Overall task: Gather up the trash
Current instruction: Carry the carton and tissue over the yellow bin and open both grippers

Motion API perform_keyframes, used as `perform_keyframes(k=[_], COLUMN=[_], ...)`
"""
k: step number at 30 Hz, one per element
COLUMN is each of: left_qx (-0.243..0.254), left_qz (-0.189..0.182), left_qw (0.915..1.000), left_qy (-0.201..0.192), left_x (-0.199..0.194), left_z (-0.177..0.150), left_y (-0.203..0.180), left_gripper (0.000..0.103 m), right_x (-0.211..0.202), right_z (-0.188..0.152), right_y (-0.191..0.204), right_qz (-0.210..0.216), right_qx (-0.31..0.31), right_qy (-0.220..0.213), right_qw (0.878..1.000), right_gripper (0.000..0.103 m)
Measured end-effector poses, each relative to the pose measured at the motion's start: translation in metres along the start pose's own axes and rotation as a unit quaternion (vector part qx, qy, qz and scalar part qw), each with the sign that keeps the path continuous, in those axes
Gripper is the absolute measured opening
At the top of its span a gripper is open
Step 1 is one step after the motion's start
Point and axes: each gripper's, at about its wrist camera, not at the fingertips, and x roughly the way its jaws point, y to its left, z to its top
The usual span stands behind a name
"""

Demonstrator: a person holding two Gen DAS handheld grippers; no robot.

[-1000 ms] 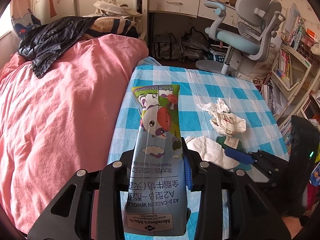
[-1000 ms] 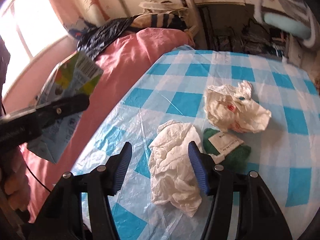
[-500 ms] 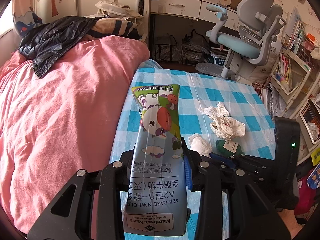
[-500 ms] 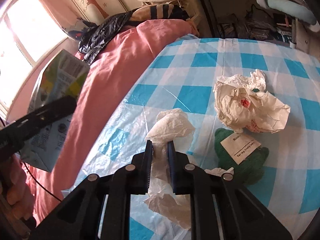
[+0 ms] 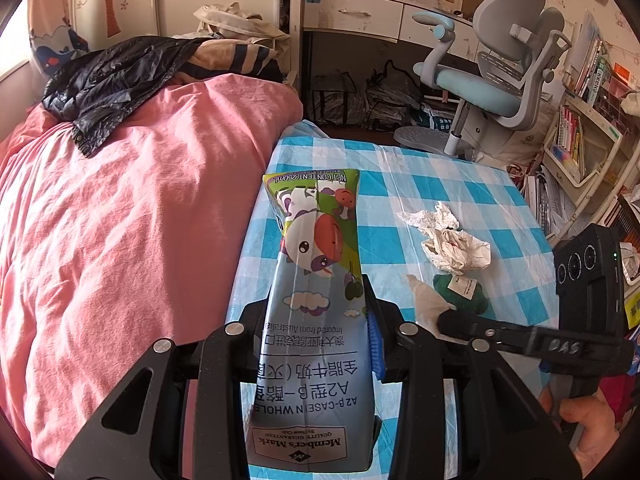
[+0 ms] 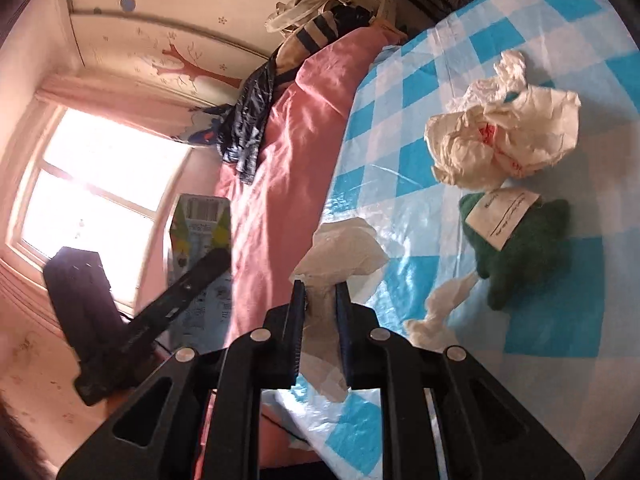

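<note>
Meanwhile, a person is working through trash strewn over a counter (image 5: 472,184) covered in blue-and-white checked plastic, which is standing right against a bed with a pink cover (image 5: 120,220). The right hand-held gripper (image 6: 320,300) is pinching a crumpled white tissue (image 6: 340,248) near the counter edge closest to the bed, its jaws nearly together with the soft paper bunching between them; part of the tissue is trailing on the counter. The left hand-held gripper (image 5: 316,340) is clamping a flattened blue-and-green milk carton printed with a cartoon cow (image 5: 316,272) at its middle, jaws partly apart around the card, over that same counter edge. Farther from the bed, a larger ball of creased white paper (image 6: 516,132) and a dark green felt piece with a white paper tag (image 6: 520,248) are lying side by side. The tissue looks feather-light, limp and easily torn, so gripping its thickest bunch seems wisest.
</note>
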Motion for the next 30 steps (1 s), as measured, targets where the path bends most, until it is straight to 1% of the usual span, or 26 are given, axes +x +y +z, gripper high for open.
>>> perform_keyframes(k=[2, 4, 6, 8, 10, 12, 14, 16, 20, 26, 27, 30], left_qx=[0.001, 0.0, -0.003, -0.007, -0.014, -0.025, -0.042, -0.05, -0.054, -0.047, -0.046, -0.047], left_qz=[0.001, -0.003, -0.015, -0.033, -0.052, -0.078, -0.109, -0.123, -0.131, -0.139, -0.141, -0.149], left_qw=[1.0, 1.0, 0.9999, 0.9994, 0.9986, 0.9966, 0.9932, 0.991, 0.9899, 0.9892, 0.9889, 0.9873], left_qy=[0.0, -0.001, -0.003, -0.004, -0.003, -0.004, -0.006, -0.012, -0.009, 0.01, 0.015, 0.029], left_x=[-0.001, -0.002, -0.004, -0.004, -0.005, -0.008, -0.013, -0.021, -0.037, -0.058, -0.06, -0.064], left_z=[0.0, 0.001, 0.002, 0.001, -0.003, -0.008, -0.015, -0.025, -0.055, -0.105, -0.112, -0.132], left_y=[-0.001, -0.001, -0.001, -0.001, 0.001, 0.002, 0.003, 0.004, -0.003, -0.018, -0.02, -0.025], left_gripper=[0.034, 0.034, 0.034, 0.034, 0.034, 0.034, 0.034, 0.034, 0.034, 0.034, 0.034, 0.034], right_x=[-0.004, -0.005, -0.008, -0.016, -0.028, -0.04, -0.051, -0.061, -0.079, -0.091, -0.093, -0.104], right_z=[0.0, -0.002, -0.009, -0.018, -0.032, -0.051, -0.078, -0.102, -0.143, -0.172, -0.176, -0.186], right_y=[0.007, 0.013, 0.029, 0.045, 0.059, 0.07, 0.076, 0.073, 0.06, 0.056, 0.055, 0.042], right_qz=[-0.021, -0.003, -0.008, -0.014, -0.029, -0.045, -0.067, -0.081, -0.094, -0.095, -0.091, -0.041], right_qx=[-0.021, -0.026, -0.06, -0.091, -0.125, -0.153, -0.172, -0.174, -0.164, -0.152, -0.149, -0.095], right_qy=[0.002, 0.018, 0.03, 0.031, 0.03, 0.028, 0.029, 0.031, 0.035, 0.037, 0.037, 0.034], right_qw=[1.0, 0.999, 0.998, 0.995, 0.991, 0.987, 0.982, 0.981, 0.981, 0.983, 0.984, 0.994], right_gripper=[0.017, 0.017, 0.017, 0.017, 0.017, 0.018, 0.019, 0.019, 0.019, 0.019, 0.019, 0.02])
